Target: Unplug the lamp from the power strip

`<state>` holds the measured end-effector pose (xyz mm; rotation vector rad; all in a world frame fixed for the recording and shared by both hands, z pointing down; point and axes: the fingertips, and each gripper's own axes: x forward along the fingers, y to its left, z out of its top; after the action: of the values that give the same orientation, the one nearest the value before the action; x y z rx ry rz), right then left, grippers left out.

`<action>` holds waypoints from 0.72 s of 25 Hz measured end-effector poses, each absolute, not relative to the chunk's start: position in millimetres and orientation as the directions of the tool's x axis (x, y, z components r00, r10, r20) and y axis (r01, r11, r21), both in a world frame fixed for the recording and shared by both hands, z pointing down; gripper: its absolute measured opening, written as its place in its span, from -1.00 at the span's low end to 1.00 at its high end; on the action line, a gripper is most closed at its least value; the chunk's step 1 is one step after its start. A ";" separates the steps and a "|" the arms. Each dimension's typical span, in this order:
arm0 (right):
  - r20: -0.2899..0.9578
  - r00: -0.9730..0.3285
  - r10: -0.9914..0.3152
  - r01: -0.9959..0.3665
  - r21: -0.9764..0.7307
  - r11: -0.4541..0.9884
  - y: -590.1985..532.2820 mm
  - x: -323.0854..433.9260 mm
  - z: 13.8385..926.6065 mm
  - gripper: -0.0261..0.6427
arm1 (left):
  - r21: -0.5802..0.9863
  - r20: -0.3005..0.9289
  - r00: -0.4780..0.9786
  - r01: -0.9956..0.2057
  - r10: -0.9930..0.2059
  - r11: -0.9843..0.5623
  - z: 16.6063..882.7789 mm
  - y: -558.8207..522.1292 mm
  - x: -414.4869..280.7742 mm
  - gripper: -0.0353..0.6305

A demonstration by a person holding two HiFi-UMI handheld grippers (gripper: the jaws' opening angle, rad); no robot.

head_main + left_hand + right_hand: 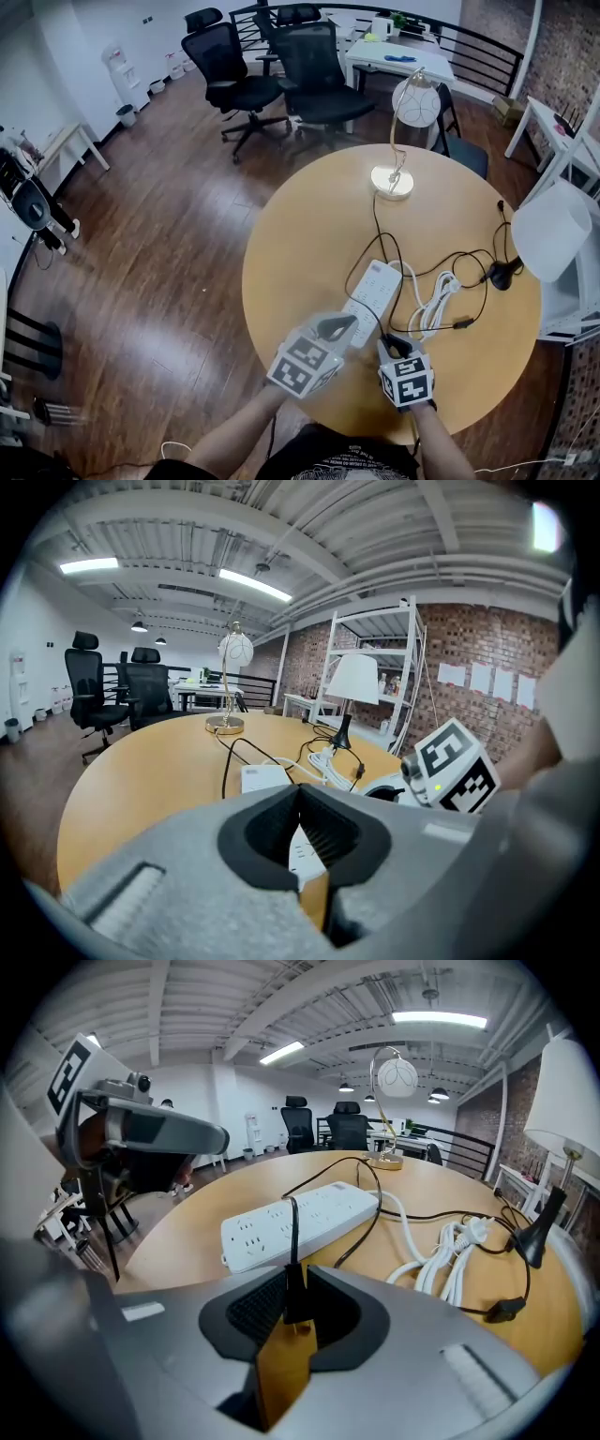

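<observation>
The lamp (394, 178) with a gold base and globe shade stands at the far side of the round wooden table (291, 234). Its black cord (375, 234) runs to a black plug (293, 1293), which is upright with its prongs bare and clear of the white power strip (372, 292) (309, 1218). My right gripper (296, 1283) (394, 345) is shut on that plug, just in front of the strip's near end. My left gripper (302, 803) (336, 327) is at the strip's near left corner. Its tips meet with nothing between them, and the power strip (262, 777) shows just beyond them.
A second lamp with a white shade (551, 230) and black base stands at the table's right edge. A coiled white cable (433, 302) and a black cord with an inline switch (461, 323) lie right of the strip. Office chairs (314, 70) stand beyond the table.
</observation>
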<state>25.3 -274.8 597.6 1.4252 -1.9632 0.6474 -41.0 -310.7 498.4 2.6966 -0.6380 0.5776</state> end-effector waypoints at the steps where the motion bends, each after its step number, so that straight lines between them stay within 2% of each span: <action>1: 0.726 -0.213 -0.654 -0.956 -0.017 0.292 -275.1 26.2 598.2 -0.71 | 0.204 0.447 0.819 -0.484 -0.359 -0.851 497.8 -308.7 -41.8 -0.88; 11: 0.700 -0.171 -0.693 -0.971 -0.001 0.239 -264.4 32.4 579.6 -0.64 | 0.250 0.410 0.826 -0.509 -0.386 -0.824 492.0 -289.0 -44.2 -0.88; 18: 0.618 -0.187 -0.764 -0.968 0.018 0.251 -261.1 19.1 535.5 -0.91 | 0.261 0.389 0.790 -0.588 -0.474 -0.766 486.4 -277.8 -50.5 -0.88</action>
<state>19.1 -261.1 535.5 1.5694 -2.0158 0.5222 -50.5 -277.8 486.4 2.6100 -0.8052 0.4278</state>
